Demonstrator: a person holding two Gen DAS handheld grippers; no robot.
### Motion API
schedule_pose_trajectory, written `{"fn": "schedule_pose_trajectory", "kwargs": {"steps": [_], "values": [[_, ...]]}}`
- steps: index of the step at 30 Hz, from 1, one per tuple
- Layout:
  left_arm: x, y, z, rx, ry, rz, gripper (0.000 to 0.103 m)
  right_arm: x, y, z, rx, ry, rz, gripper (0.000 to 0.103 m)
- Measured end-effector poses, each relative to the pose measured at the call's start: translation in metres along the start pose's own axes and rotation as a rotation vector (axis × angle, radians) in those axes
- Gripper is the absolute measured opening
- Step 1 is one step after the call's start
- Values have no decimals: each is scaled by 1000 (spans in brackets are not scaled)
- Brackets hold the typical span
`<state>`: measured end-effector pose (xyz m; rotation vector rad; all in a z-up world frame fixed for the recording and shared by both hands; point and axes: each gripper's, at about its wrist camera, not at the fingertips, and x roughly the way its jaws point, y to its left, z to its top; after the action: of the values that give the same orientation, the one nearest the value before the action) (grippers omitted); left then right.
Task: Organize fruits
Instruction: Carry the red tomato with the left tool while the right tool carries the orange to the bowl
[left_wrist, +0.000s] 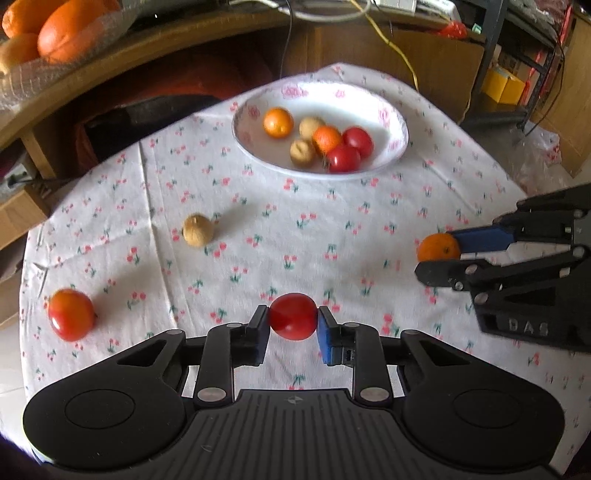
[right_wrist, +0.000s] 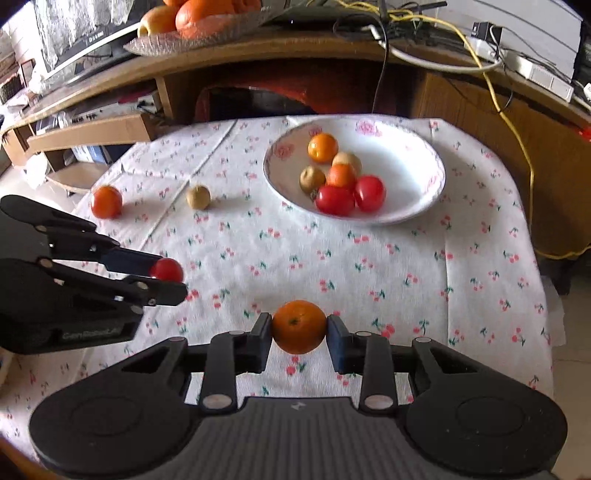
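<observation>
The side of the right hand-held gripper (left_wrist: 439, 258) carries raised letters, "DAS". The body of the left hand-held gripper (right_wrist: 168, 278) bears pale lettering that looks like "GenRobot.AI", blurred. Nothing else is legible.

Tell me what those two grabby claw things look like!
Each hand-held gripper is mostly black plastic. The left hand-held gripper has a wide ribbed body with a round disc shape on either side, silver rivets on jointed link arms, and blue pads on its fingers. The right hand-held gripper looks the same. Pale lettering marks their sides. No hands or sleeves show.
</observation>
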<state>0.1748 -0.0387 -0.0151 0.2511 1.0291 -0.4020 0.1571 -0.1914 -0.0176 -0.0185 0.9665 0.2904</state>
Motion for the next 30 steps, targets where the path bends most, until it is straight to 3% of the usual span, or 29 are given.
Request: {"fn": "schedule_pose_trajectory", "kwargs": {"steps": [16, 30], "values": [[-5, -19, 37, -14, -73, -12, 35, -19, -14, 23, 70, -93, -14, 34], [-4, -24, 50, -24, -93, -8, 34, -22, -26, 29, 111, -112, -29, 34]]}}
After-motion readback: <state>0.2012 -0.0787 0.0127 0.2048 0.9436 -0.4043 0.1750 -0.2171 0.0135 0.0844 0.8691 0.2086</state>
